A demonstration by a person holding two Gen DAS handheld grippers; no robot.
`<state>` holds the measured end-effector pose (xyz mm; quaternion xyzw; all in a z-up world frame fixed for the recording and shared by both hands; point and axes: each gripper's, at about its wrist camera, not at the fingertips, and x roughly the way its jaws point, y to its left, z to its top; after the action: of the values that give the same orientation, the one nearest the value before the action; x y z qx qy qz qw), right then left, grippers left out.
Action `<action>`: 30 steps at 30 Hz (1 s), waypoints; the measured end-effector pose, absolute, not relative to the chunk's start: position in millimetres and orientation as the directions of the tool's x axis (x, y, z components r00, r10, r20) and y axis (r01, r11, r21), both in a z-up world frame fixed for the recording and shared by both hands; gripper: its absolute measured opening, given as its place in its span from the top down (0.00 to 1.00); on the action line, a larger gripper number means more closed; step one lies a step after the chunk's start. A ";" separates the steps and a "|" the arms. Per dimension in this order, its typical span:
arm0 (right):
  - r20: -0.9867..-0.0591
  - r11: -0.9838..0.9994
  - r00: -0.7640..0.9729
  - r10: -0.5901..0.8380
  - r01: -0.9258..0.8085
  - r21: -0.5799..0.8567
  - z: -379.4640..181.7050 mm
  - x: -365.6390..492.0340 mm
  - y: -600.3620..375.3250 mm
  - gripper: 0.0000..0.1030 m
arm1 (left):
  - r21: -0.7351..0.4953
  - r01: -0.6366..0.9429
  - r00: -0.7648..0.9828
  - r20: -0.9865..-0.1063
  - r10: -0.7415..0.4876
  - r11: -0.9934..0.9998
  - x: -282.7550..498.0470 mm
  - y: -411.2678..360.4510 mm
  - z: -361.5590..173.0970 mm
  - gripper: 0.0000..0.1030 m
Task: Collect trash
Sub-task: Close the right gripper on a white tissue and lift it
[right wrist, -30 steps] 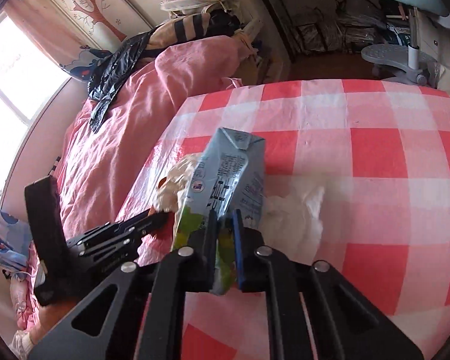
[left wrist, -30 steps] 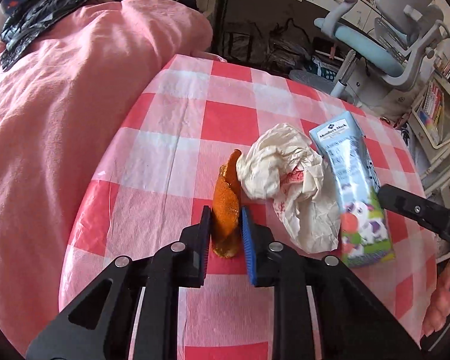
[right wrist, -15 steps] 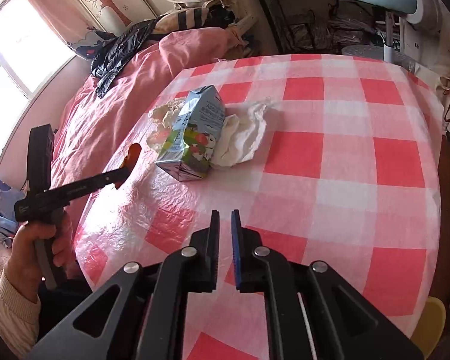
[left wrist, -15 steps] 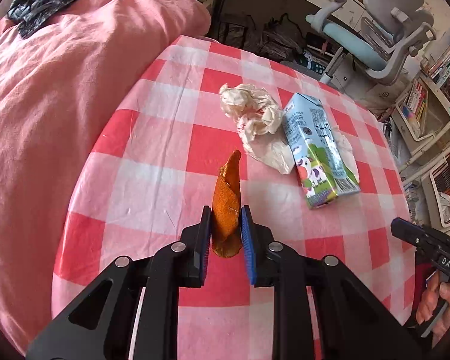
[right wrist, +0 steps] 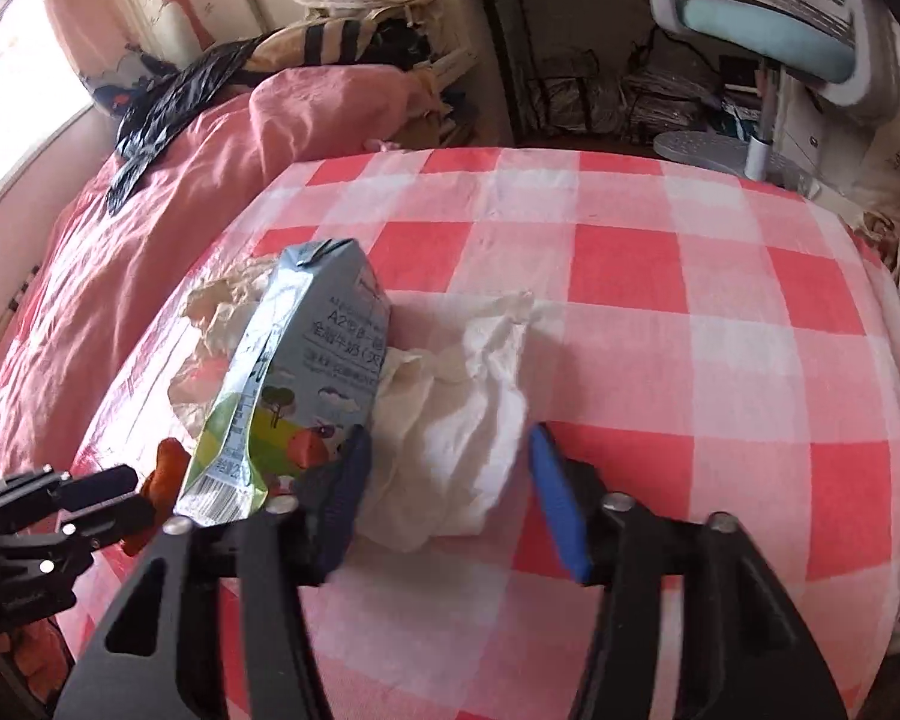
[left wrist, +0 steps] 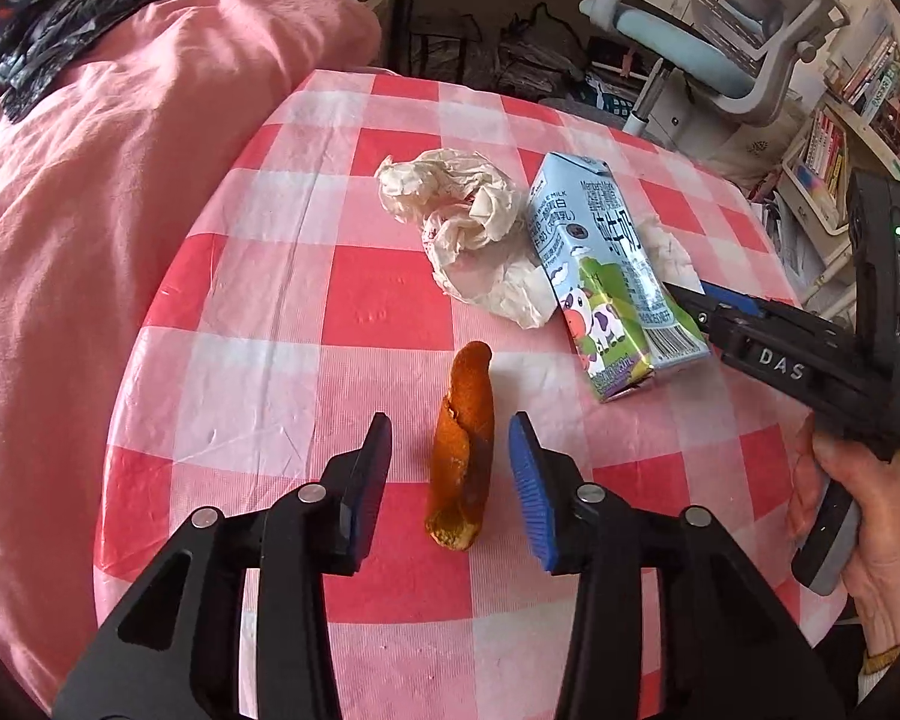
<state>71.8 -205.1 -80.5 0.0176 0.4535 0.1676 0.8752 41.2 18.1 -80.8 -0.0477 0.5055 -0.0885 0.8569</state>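
A red-and-white checked tablecloth (left wrist: 384, 276) covers a round table, with a pink bedspread (left wrist: 90, 210) pressing against its edge to the left of the left gripper (left wrist: 450, 468) and a black plastic bag (left wrist: 60, 24) lying farther back on it; an office chair (left wrist: 732, 42) and shelves of books (left wrist: 828, 150) stand beyond the far right rim. Bare cloth runs ahead and left of the left gripper as far as the table's curved edge. This gripper's jaws have just been opening and now stand released, the orange peel (left wrist: 465, 450) lying between the pads and touching neither. Ahead and slightly right sits a crumpled paper wrapper (left wrist: 468, 228), then the milk carton (left wrist: 606, 276) on its side. The right gripper (right wrist: 450, 504), held by a hand (left wrist: 870, 522), is also parted, a white tissue (right wrist: 462, 420) between its pads, the carton's base against its left finger (right wrist: 342, 504); wide bare cloth lies to its right
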 end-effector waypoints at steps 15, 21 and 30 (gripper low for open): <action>-0.807 0.927 0.478 0.348 -0.305 0.219 -52.3 -29.4 -269.0 0.96 | -0.305 0.110 0.458 -0.829 -0.320 0.946 18.3 29.6 -76.1 0.81; -0.808 0.928 0.475 0.350 -0.294 0.229 -53.4 -53.5 -272.6 0.96 | -0.303 0.116 0.455 -0.830 -0.322 0.946 -11.7 20.4 -78.4 0.81; -0.854 0.945 0.454 0.255 -0.303 0.121 -70.8 -64.5 -276.8 0.96 | -0.163 0.182 0.471 -0.851 -0.232 0.970 -31.9 -16.6 -81.6 0.81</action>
<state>-64.5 -276.8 -70.8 -0.0241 0.4960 0.1635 0.8524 -31.9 -16.6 -81.6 -0.0247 0.5000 -0.1207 0.8572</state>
